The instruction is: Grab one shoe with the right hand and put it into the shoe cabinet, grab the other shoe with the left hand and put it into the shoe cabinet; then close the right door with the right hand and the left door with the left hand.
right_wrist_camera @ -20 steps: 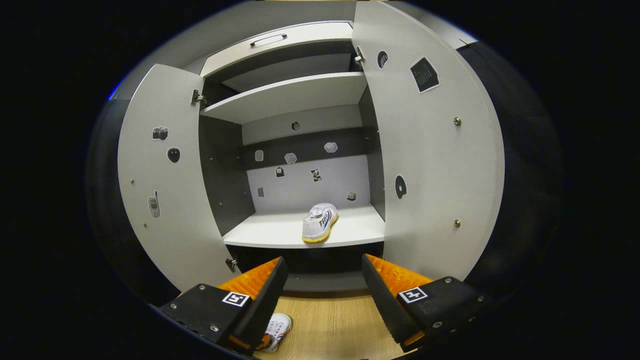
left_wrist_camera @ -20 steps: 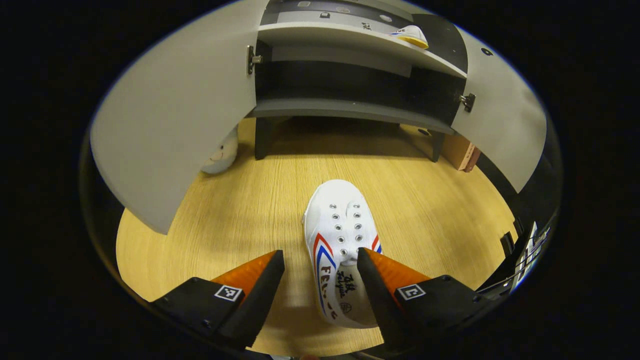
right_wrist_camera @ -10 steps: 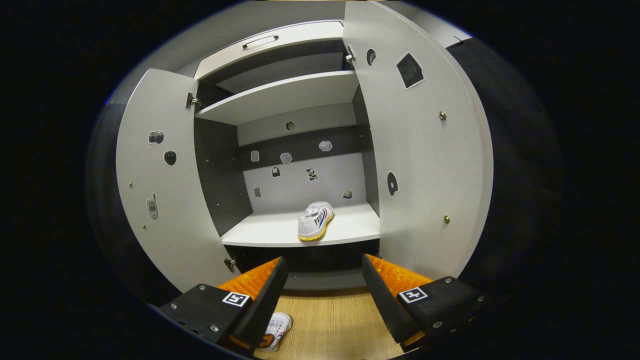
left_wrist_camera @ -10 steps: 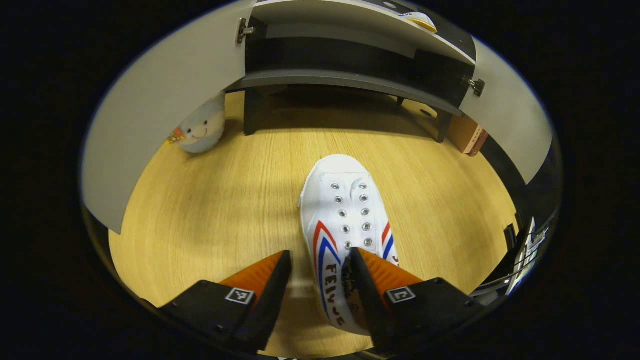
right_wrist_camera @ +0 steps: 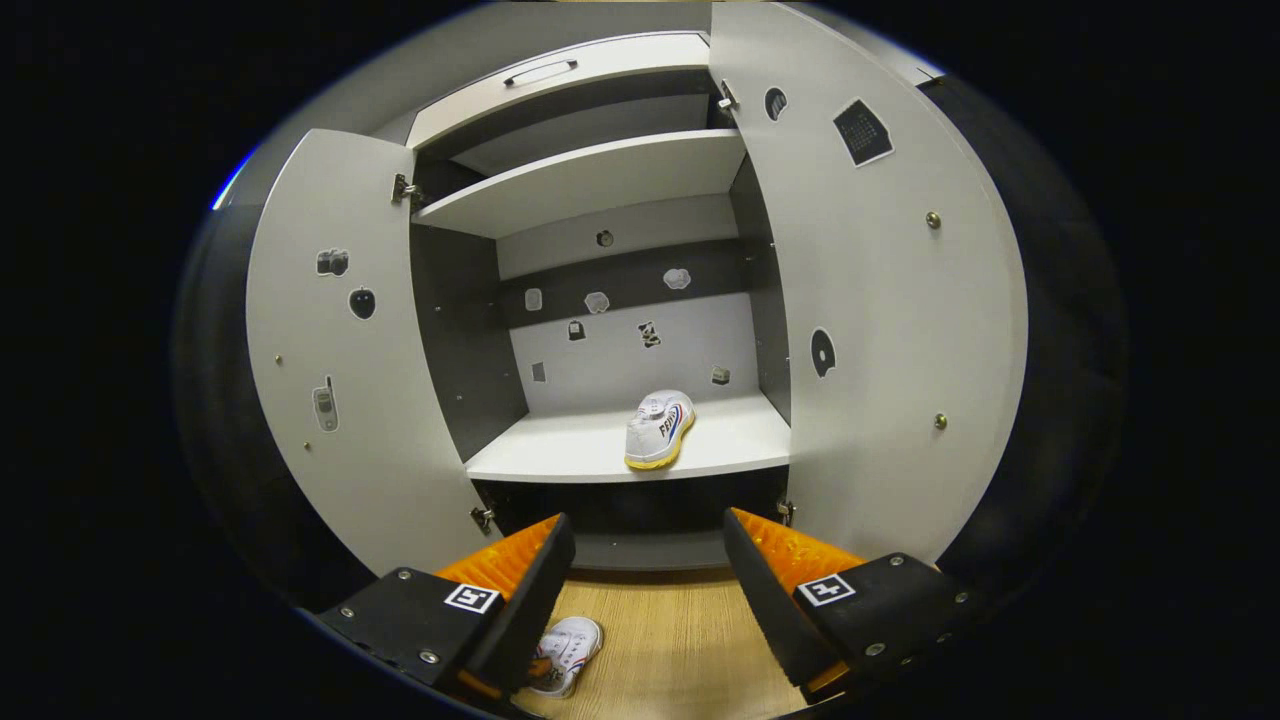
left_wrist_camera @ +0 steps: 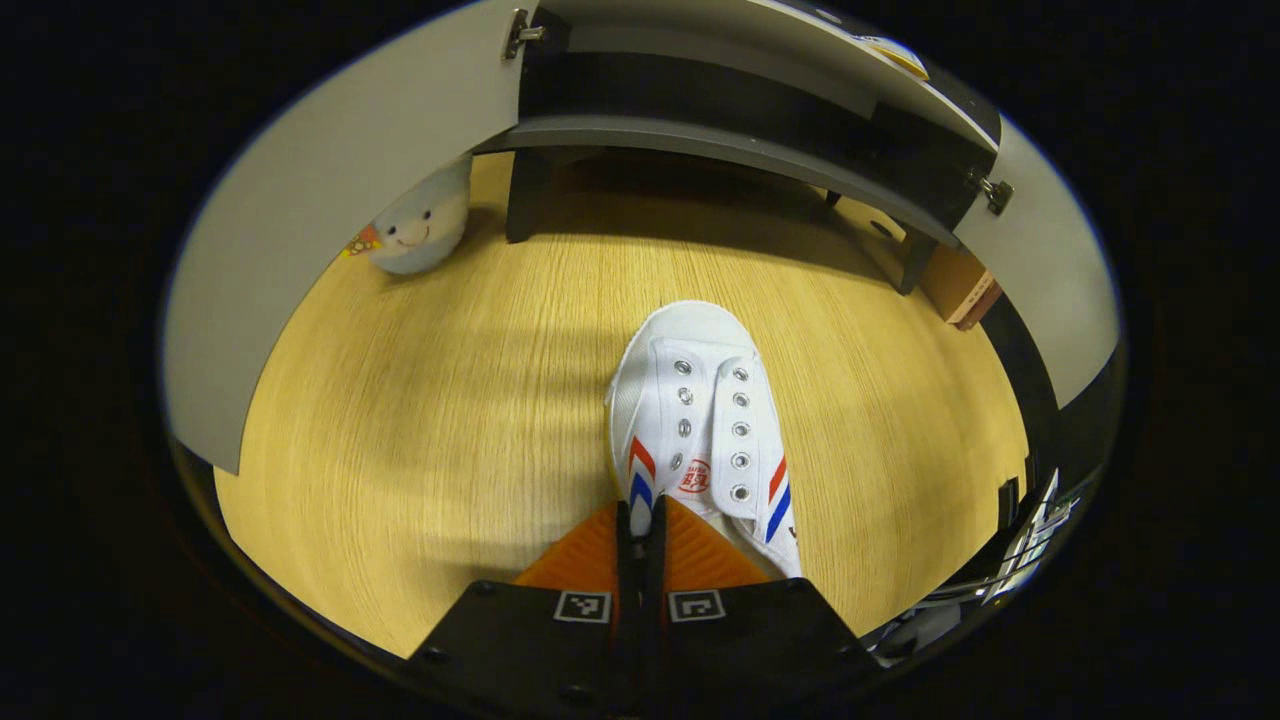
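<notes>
We have one white canvas shoe with red and blue stripes (right_wrist_camera: 660,428) on the grey shoe cabinet (right_wrist_camera: 590,180)'s lower shelf, our right gripper (right_wrist_camera: 645,560) gapes empty before it, and our left gripper (left_wrist_camera: 640,520) pinches the matching second shoe (left_wrist_camera: 700,430) on the wooden floor (left_wrist_camera: 430,420) before the cabinet, both doors unclosed.

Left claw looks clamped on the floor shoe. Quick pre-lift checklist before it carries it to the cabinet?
1. Left claw shut on floor shoe at its side wall: ok.
2. Grip firm enough to lift: cannot tell; the fingers pinch only a thin edge.
3. Left door and right door open: ok.
4. Shelf has free room beside the stored shoe: ok.
5. Right claw open and holding nothing, back from the cabinet opening: ok.
6. Floor path to the cabinet: ok; the plush toy sits off to the side under the left door.
</notes>
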Available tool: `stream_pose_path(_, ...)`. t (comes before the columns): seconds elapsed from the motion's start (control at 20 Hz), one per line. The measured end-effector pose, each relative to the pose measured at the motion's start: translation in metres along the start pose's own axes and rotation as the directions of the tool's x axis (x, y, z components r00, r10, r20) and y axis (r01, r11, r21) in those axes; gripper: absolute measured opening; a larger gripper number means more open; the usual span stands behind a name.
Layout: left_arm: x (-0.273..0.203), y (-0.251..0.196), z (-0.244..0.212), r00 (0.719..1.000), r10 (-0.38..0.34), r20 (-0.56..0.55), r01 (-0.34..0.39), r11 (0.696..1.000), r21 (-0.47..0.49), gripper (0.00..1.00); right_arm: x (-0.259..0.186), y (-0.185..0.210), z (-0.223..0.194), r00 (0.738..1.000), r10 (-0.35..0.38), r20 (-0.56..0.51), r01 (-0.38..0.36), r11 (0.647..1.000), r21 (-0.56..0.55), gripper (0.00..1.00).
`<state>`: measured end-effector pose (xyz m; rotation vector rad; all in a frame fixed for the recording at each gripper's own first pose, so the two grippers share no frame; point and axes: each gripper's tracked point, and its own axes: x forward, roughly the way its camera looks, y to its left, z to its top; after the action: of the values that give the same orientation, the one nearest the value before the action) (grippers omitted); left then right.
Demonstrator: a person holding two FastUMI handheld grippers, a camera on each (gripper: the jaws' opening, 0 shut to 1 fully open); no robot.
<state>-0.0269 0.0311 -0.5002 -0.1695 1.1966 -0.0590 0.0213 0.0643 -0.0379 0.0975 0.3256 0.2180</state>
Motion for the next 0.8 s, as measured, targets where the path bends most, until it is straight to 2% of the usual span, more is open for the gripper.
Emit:
stream_pose_path(0.1,-0.013,-0.013,0.006,1.0,-0.026,0.006,0.026,0.999,-0.045,0.07,-0.004,0.0,0.003,1.0,-0.007,0.009,0.007,1.0,-0.014,0.93)
stream_pose_path(0.3,-0.066,-0.039,0.048,0.995,-0.074,0.071,0.076,0.997,-0.014,0.06,-0.013,0.001,0.011,0.999,-0.004,0.035,0.004,1.0,-0.002,0.93)
stream_pose_path(0.45,-0.126,-0.059,0.096,0.981,-0.147,0.126,0.151,0.988,-0.026,0.06,-0.023,-0.001,0.018,0.998,-0.004,0.056,0.004,1.0,0.004,0.93)
stream_pose_path(0.65,-0.191,-0.068,0.177,0.961,-0.159,0.227,0.159,0.987,0.018,0.06,-0.039,-0.007,0.028,0.996,-0.012,0.09,0.011,1.0,0.009,0.93)
stream_pose_path(0.8,-0.223,-0.095,0.225,0.933,-0.197,0.299,0.198,0.98,0.028,0.06,-0.049,-0.012,0.029,0.996,-0.021,0.09,0.021,1.0,0.005,0.92)
